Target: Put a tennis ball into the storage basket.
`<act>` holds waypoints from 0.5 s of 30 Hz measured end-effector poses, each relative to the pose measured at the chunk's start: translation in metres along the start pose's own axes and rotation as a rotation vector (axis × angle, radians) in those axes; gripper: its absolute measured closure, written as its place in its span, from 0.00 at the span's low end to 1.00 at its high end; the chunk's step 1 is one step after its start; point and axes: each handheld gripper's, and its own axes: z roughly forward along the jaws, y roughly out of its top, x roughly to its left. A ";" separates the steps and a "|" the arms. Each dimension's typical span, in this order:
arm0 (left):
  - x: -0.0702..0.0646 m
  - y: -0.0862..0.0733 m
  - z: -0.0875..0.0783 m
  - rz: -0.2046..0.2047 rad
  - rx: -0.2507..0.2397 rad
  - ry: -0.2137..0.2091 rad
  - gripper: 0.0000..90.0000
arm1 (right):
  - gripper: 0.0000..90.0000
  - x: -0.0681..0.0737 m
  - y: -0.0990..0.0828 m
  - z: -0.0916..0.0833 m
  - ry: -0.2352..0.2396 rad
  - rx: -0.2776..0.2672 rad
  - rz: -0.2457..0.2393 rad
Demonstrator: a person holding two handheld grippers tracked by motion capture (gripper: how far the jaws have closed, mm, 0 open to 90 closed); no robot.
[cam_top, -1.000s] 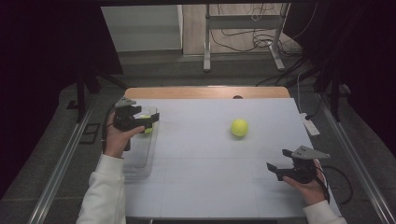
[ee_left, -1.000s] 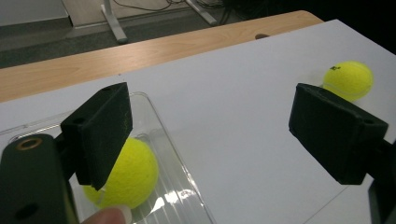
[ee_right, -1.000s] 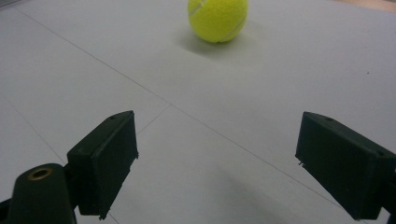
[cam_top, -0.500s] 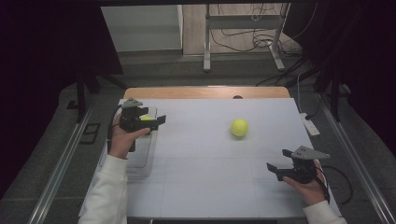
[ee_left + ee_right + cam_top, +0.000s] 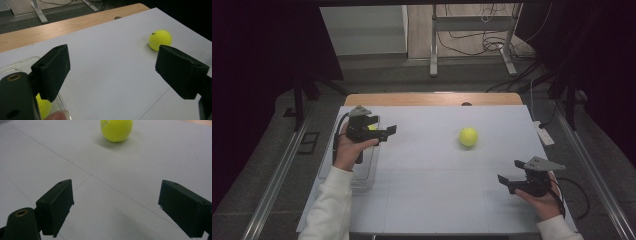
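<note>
So the desk [image 5: 432, 200] has a white top with a wood strip along its far edge. A clear plastic bin [image 5: 362, 172] sits at the left edge with a tennis ball [image 5: 43, 106] inside it. The left gripper [image 5: 388, 131] hangs over the bin's far end, jaws spread wide, nothing in them. The right gripper [image 5: 504, 181] is near the front right corner, also wide and empty. A second tennis ball [image 5: 468, 136] lies loose right of centre.
</note>
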 end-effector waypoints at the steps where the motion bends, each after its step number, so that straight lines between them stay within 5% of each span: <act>1: -0.001 0.000 0.000 0.001 0.000 -0.003 0.15 | 0.14 0.000 0.000 0.000 0.000 -0.001 0.001; 15: -0.016 0.004 0.004 0.032 -0.003 -0.040 0.15 | 0.14 0.000 0.000 0.000 -0.001 -0.002 0.002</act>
